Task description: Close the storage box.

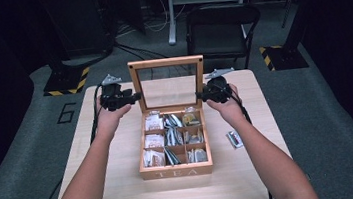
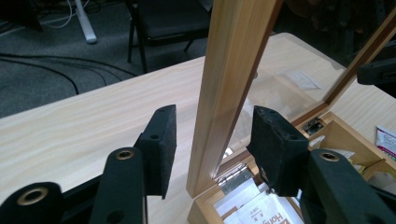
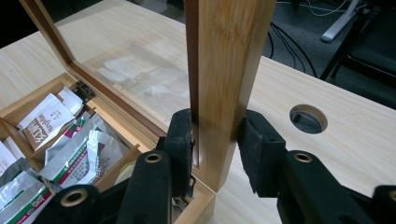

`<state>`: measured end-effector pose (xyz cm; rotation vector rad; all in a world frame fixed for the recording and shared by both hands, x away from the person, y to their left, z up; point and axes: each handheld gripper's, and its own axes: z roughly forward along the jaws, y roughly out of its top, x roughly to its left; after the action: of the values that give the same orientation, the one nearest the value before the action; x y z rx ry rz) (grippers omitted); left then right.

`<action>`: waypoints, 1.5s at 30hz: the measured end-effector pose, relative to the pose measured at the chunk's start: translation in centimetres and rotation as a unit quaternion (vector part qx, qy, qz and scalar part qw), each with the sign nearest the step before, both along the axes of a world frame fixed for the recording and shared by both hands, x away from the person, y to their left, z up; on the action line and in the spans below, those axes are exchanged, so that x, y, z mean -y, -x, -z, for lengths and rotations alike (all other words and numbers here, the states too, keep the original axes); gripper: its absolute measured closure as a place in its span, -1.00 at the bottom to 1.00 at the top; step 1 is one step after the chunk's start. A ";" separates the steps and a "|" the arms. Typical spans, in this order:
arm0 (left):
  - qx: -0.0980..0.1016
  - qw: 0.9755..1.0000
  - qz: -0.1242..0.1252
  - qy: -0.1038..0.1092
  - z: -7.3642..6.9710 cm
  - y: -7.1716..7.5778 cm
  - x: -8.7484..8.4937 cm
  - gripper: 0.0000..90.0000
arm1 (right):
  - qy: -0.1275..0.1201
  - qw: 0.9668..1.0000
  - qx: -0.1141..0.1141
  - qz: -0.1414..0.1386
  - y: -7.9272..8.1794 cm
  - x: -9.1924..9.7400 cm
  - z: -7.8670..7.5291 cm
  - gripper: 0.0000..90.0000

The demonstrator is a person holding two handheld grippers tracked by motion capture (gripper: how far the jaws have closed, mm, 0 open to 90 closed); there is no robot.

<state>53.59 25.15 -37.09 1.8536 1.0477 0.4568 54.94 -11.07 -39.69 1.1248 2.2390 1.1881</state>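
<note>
A wooden tea box (image 1: 176, 170) sits mid-counter (image 1: 124, 186), its glass-paned lid (image 1: 165, 65) standing upright at the far edge on small metal hinges (image 2: 236, 176). Each pair of tongs works one side post of the lid frame, probably to steady it evenly from both ends so the hinges are not twisted.

The right tongs (image 3: 215, 140) are closed on the right post: both black foam pads press the smooth, pale wood, so this side has the lid in hand. The left tongs (image 2: 212, 140) straddle the left post, part open; a gap shows on each side of the wood, so they hold nothing yet.

The box is blond wood with square corners and "TEA" lettered on its near face, divided into a grid of compartments. These hold paper sachets and crinkled foil packets (image 3: 84, 154). One loose packet (image 1: 234, 139) lies on the counter right of the box. The counter is light wood-grain laminate with a round cable hole (image 3: 308, 118).
</note>
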 end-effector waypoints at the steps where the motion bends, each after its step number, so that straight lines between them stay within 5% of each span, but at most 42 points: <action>1: 0.000 1.000 0.000 0.000 0.0 0.0 0.0 0.16 | 0.000 1.000 0.000 0.000 0.0 0.0 0.0 0.45; 10: 0.026 1.000 0.017 0.002 -0.9 0.3 0.4 0.27 | 0.000 1.000 0.010 -0.005 0.4 0.1 0.1 0.45; 18: 0.014 1.000 0.020 0.011 -0.8 0.1 0.2 0.40 | -0.004 1.000 0.009 -0.004 0.7 0.1 0.2 0.44; 30: 0.015 1.000 0.023 -0.010 -1.1 0.7 0.4 0.41 | -0.012 1.000 -0.003 -0.018 0.9 0.2 0.0 0.22; 36: 0.018 0.999 0.023 -0.018 -1.2 1.3 0.5 0.41 | -0.020 1.000 0.011 -0.020 1.9 0.7 -1.5 0.09; 40: 0.021 1.000 0.020 0.006 -0.7 1.8 0.2 0.40 | -0.024 0.999 0.016 -0.020 2.7 0.8 -2.8 0.07; 45: 0.019 1.000 0.024 0.006 -0.6 2.4 0.2 0.39 | -0.021 0.999 0.029 -0.029 3.7 1.0 -4.2 0.06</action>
<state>51.18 25.00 -36.51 1.8472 0.9773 0.4549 51.23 -12.03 -35.45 1.0335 2.2270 1.2797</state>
